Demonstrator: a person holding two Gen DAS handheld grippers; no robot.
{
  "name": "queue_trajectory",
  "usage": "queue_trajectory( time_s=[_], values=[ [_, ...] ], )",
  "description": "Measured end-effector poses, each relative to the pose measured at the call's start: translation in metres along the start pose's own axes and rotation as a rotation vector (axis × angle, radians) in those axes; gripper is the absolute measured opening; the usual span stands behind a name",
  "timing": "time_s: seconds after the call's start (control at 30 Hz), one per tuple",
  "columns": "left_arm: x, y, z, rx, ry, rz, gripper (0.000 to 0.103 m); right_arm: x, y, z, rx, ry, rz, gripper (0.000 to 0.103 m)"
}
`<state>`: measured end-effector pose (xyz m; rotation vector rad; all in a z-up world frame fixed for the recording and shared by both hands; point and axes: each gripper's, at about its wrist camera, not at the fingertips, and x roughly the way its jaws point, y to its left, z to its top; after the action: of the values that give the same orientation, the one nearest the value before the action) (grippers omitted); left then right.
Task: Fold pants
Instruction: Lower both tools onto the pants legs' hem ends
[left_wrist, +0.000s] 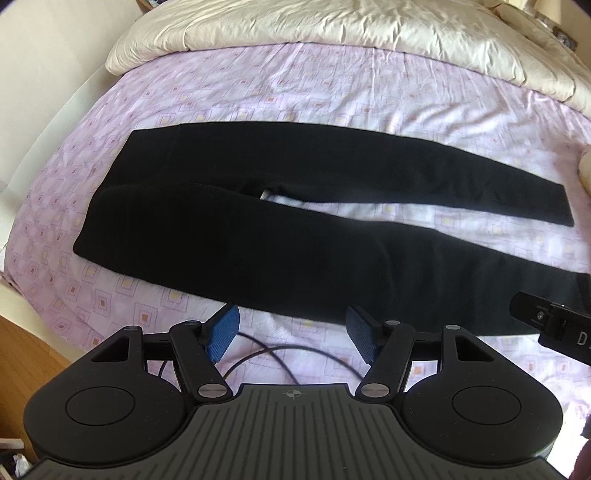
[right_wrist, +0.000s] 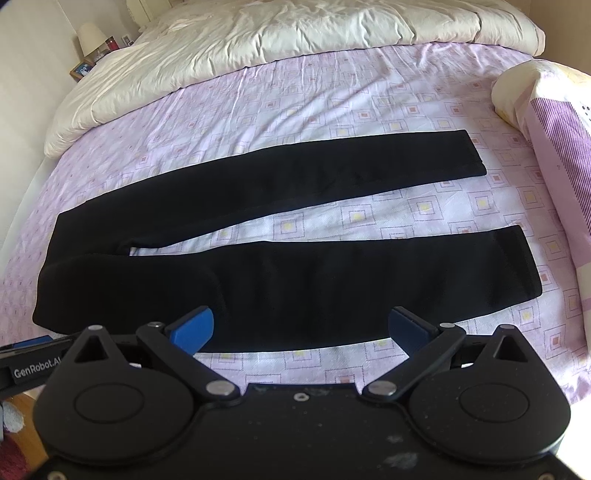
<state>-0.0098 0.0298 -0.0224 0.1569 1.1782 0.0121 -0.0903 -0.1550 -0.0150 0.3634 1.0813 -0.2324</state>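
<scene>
Black pants (left_wrist: 258, 229) lie flat across the bed, waist at the left, both legs stretched to the right with a strip of sheet between them. In the right wrist view the pants (right_wrist: 295, 280) show both leg hems at the right. My left gripper (left_wrist: 291, 334) hangs open above the near edge of the near leg, nothing between its blue pads. Over the same near leg, further right, my right gripper (right_wrist: 301, 328) is open and empty too. The right gripper's body (left_wrist: 554, 325) shows at the left wrist view's right edge.
The pink patterned sheet (left_wrist: 332, 85) covers the bed. A cream duvet (right_wrist: 258, 40) is bunched along the far side. A pillow (right_wrist: 546, 122) lies at the right. Cables (left_wrist: 266, 358) run below the left gripper. A lamp and framed picture (right_wrist: 88, 48) stand far left; wooden floor (left_wrist: 29, 354).
</scene>
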Motion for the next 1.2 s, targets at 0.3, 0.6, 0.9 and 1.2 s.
queue_trajectory(
  time_s=[0.3,0.6,0.9,1.2],
  values=[
    [0.012,0.024,0.003,-0.012,0.074,0.046,0.063,0.024,0.012,-0.017,-0.025,0.078,0.04,0.102],
    [0.038,0.046,0.049,-0.03,0.08,0.058,0.062,0.058,0.025,0.023,-0.12,0.08,0.055,0.095],
    [0.068,0.069,0.137,-0.042,0.022,0.047,0.062,0.11,0.046,0.12,-0.237,0.08,0.074,0.095],
    [0.109,0.081,0.188,-0.062,0.059,0.026,0.062,0.186,0.074,0.191,-0.443,0.128,0.05,0.089]
  ],
)
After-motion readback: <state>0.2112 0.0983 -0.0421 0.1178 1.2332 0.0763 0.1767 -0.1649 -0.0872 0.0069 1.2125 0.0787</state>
